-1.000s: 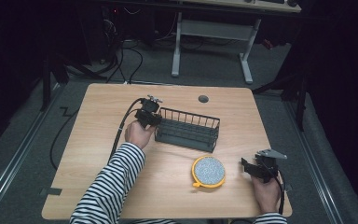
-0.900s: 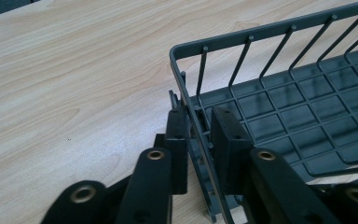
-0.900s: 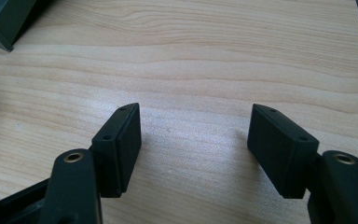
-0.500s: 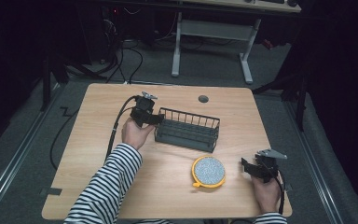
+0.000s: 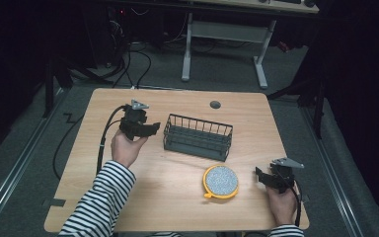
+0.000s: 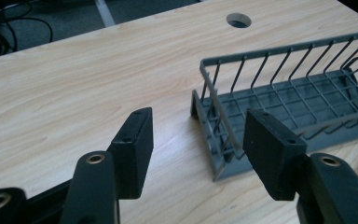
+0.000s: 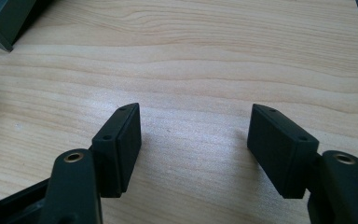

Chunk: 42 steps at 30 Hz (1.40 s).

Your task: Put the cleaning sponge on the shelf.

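A dark grey wire basket (image 5: 197, 136) stands empty in the middle of the wooden table (image 5: 177, 207). My left gripper (image 5: 153, 129) hovers just left of the basket's short end, apart from it. Its jaws have just been opening and stand open with nothing between them; the left gripper view shows the left gripper (image 6: 198, 126) facing the basket (image 6: 284, 98). A round disc with a yellow rim and speckled grey top (image 5: 220, 181) lies on the table in front of the basket. My right gripper (image 5: 260, 177) rests near the right front corner, open; in its own view the right gripper (image 7: 196, 123) holds bare wood between the jaws.
A round cable hole (image 5: 215, 104) sits near the table's far edge. A black cable (image 5: 103, 143) trails from the left gripper toward the table's left side. A white desk frame (image 5: 222, 44) stands on the floor beyond. A basket corner (image 7: 0, 18) shows at the upper left of the right gripper view.
My left gripper has let go of the basket's left end, opened, and drawn back to the left and slightly up. The basket, the disc and the right gripper have stayed put.
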Tool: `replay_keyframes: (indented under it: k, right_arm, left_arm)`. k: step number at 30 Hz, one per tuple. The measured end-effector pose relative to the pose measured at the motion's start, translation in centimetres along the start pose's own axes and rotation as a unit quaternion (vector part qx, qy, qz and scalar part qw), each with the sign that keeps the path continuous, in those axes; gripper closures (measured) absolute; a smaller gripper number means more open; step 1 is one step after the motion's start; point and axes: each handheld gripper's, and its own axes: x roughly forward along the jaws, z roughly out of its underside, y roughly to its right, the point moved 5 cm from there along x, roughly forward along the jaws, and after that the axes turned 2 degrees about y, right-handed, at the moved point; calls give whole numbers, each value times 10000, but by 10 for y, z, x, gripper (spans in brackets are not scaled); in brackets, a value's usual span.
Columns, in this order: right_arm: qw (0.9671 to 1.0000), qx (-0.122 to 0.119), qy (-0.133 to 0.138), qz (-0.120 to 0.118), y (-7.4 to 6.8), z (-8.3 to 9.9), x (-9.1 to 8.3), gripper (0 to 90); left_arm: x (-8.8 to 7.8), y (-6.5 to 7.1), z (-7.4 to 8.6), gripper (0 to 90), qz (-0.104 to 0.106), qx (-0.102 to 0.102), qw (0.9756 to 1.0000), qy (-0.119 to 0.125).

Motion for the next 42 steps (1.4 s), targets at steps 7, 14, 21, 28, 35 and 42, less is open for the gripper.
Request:
replay_keyframes:
  k: [7,14,21,28,35,42]
  right_arm:
    - [10000,5,-4,-3,0,0,0,351]
    - [10000,15,-5,7,0,0,0,353]
    - [10000,28,7,3,0,0,1,357]
    - [10000,27,1,13,0,0,0,359]
    - [10000,53,13,29,1,0,0,375]
    - [10000,58,-4,19,0,0,-1,368]
  left_arm:
    - [-17,-13,32,435,-57,-250,9996,135]
    - [-29,-23,71,429,-186,-448,9988,107]
    - [-37,-38,110,424,-367,-745,9965,53]
    - [-34,-43,148,419,-542,-956,9939,47]
    - [-22,-47,165,415,-739,-924,9930,-9]
    - [-14,-54,167,392,-968,-869,9915,-66]
